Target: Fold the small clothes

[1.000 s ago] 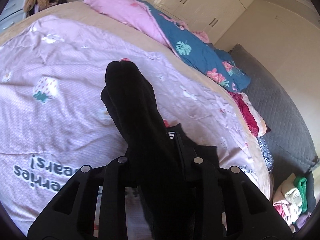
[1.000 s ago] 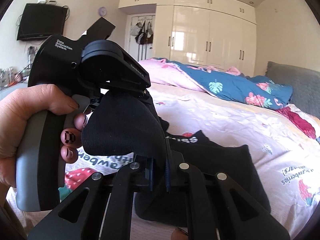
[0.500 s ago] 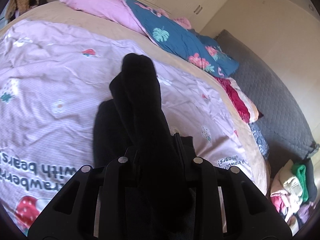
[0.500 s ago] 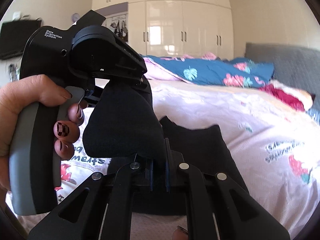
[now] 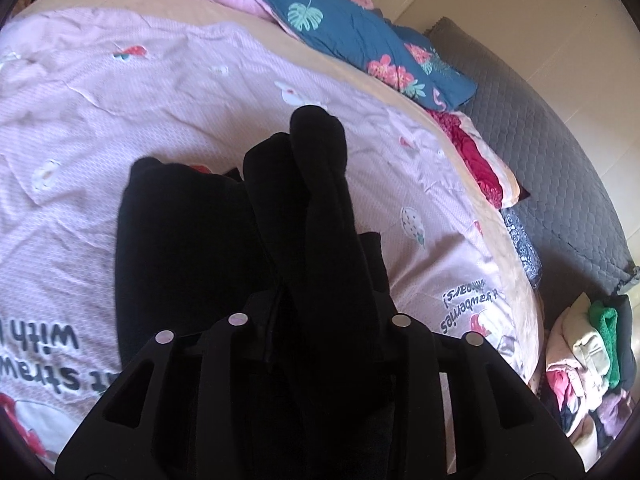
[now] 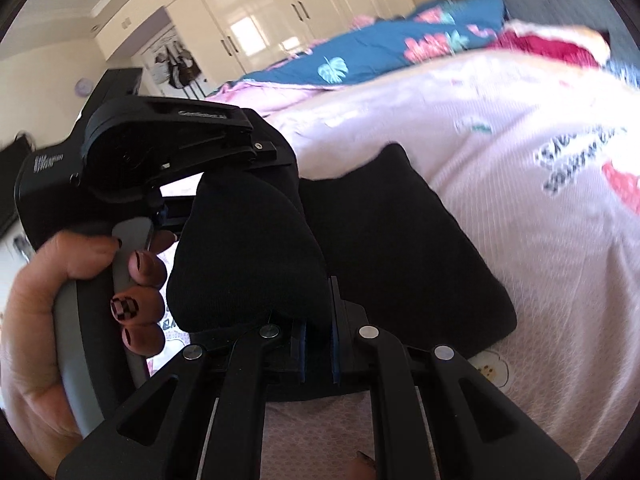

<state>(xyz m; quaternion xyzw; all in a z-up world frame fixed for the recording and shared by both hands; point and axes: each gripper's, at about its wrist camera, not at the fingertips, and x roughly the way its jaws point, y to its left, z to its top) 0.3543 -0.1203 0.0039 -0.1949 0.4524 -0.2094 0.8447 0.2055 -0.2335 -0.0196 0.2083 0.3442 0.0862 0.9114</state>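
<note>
- Holding one black sock (image 6: pixel 248 256) between them: right gripper (image 6: pixel 318 344) clamped shut on it, left gripper (image 5: pixel 316 312) opening around it.
- Sock's long axis runs straight ahead of the left gripper, above the folded black garment (image 6: pixel 400 248) on the bed (image 5: pixel 120 92).

The pink bedspread (image 5: pixel 168 92) carries printed dark lettering, seen upside down from the left wrist camera: "strawberries" with a smaller, partly illegible line ending in "ears!" near its right edge, and "with" above a cut-off word at the lower left. In the right wrist view the same print on the bedspread is too blurred to read. The left gripper (image 6: pixel 280 168) bears small white lettering on its black housing, too small to read.
</note>
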